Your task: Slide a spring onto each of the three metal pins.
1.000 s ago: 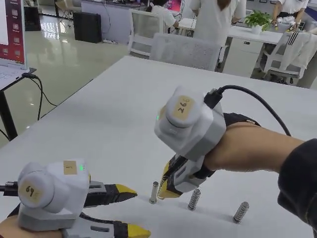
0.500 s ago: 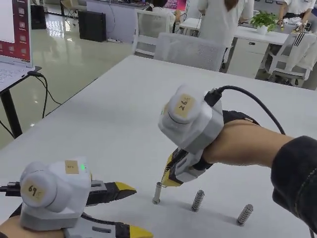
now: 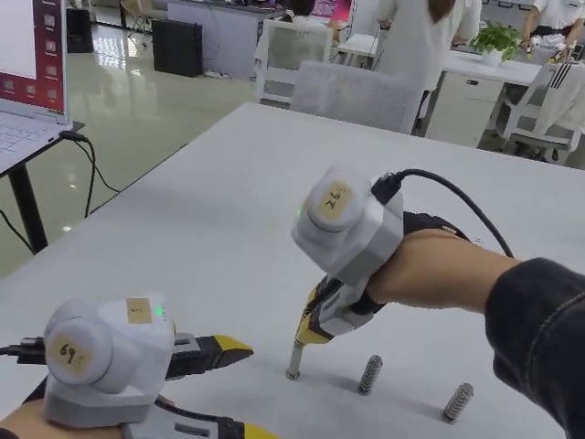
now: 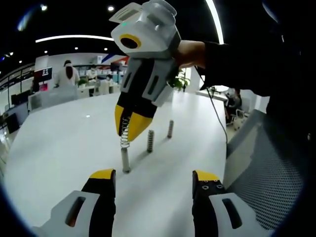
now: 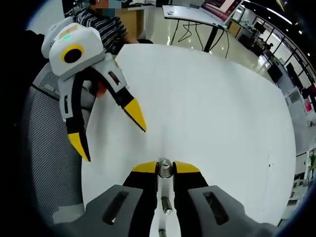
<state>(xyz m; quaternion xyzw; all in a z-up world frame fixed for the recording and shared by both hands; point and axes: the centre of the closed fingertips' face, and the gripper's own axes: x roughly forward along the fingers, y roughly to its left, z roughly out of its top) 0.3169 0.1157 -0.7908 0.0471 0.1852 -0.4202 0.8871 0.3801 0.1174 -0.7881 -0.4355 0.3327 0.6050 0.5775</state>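
Right gripper view: right gripper (image 5: 165,167) is closed down on a spring (image 5: 165,171). The coil is pinched between the yellow tips, and its length runs back between the jaws.

Left gripper view: the held spring hangs upright from those tips, its lower end directly over the top of the bare pin (image 4: 126,160) (touching or just apart, cannot tell). The pin stands upright on the white table (image 4: 59,143). Beyond it, two other springs (image 4: 150,140) stand upright in a row with the pin, each apart from its neighbour. Whether a pin sits inside each is too small to tell.

Left gripper (image 4: 153,177) has its jaws spread wide with nothing between them. It is low over the table on the near side of the pin, tips pointing toward it and clear of it.
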